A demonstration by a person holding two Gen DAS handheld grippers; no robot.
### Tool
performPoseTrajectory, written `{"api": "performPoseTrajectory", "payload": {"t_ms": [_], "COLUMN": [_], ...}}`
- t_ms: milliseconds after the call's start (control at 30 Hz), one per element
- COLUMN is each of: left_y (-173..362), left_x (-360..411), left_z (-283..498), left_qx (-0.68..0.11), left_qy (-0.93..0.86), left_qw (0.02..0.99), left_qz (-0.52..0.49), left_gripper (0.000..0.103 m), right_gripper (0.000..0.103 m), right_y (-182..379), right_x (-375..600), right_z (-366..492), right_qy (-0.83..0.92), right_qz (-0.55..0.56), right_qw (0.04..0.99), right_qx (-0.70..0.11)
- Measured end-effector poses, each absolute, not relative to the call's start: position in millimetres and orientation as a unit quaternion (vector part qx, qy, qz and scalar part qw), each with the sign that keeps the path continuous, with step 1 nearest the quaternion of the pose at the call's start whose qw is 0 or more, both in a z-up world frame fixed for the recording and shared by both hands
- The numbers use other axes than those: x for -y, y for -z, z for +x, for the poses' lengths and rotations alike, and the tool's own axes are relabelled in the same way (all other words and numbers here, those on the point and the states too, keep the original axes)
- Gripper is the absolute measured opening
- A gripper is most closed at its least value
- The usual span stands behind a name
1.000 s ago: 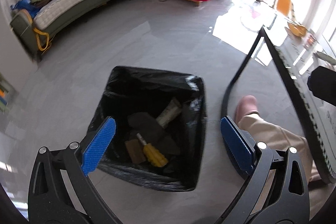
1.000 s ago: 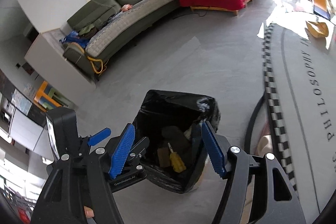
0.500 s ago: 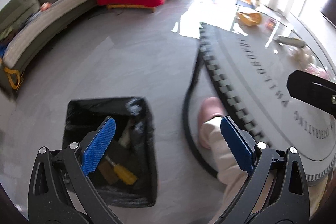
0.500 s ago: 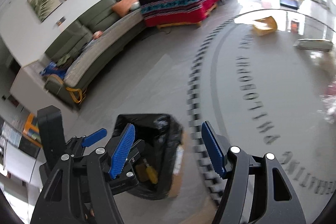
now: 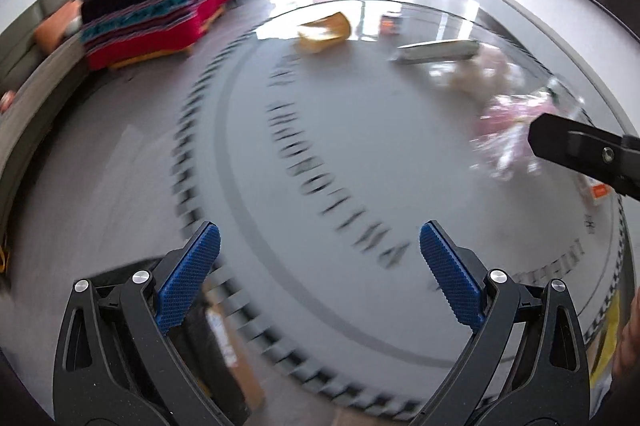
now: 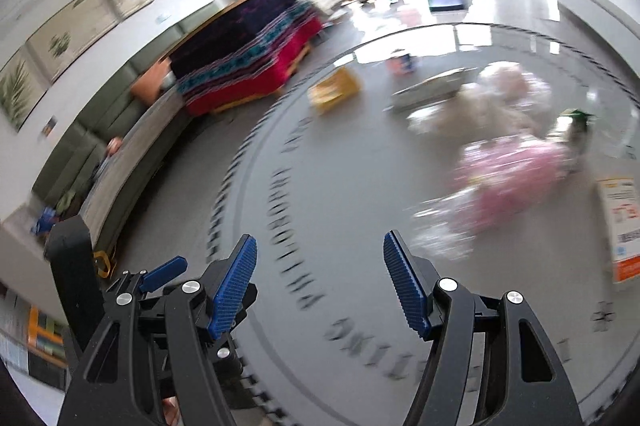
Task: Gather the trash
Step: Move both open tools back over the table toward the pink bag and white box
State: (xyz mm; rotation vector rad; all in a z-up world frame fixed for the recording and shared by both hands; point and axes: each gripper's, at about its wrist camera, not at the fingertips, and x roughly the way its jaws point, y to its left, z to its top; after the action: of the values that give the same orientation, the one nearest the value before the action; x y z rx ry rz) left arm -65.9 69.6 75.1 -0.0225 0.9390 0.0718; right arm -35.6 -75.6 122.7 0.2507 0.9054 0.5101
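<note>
Both cameras swing up off the bin and onto the round desk [image 5: 360, 146]! The bin [image 5: 132, 274] is now just a dark sliver at the near left. Left gripper [image 5: 316, 274] spread wide, empty; right gripper [image 6: 320, 282] spread too, nothing between its pads. So the drop looks done and the hunt is on: a pink wrapper [image 6: 516, 174], blurred, probably plastic, lies far right, a yellow packet [image 6: 336, 90] farther back.

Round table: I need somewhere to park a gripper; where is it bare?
Bare: the round table from the near checkered rim to the yellow box. Crowded: far right, around the pink wrapper, pale bag and flat carton.
</note>
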Motion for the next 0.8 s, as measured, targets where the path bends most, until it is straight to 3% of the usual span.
{"api": "performPoseTrajectory", "payload": {"t_ms": [733,800], "left_y": [-62.4,-56.3], "left_x": [93.3,101.0], "left_z": [32.8,38.9], "left_qx": [-0.480,-0.485], "left_qy": [0.091,0.095], "left_qw": [0.870,0.867], "left_qz": [0.063,0.066], "left_gripper": [0.097,0.097], "right_gripper": [0.067,0.073], "right_y": [-76.1,-73.3], "right_x": [283.4,290.5], "right_z": [9.4,12.7], "right_qy": [-0.056,-0.049], "right_qz": [0.175,0.173], "right_qw": [0.879,0.879], "right_qx": [-0.441,-0.441]}}
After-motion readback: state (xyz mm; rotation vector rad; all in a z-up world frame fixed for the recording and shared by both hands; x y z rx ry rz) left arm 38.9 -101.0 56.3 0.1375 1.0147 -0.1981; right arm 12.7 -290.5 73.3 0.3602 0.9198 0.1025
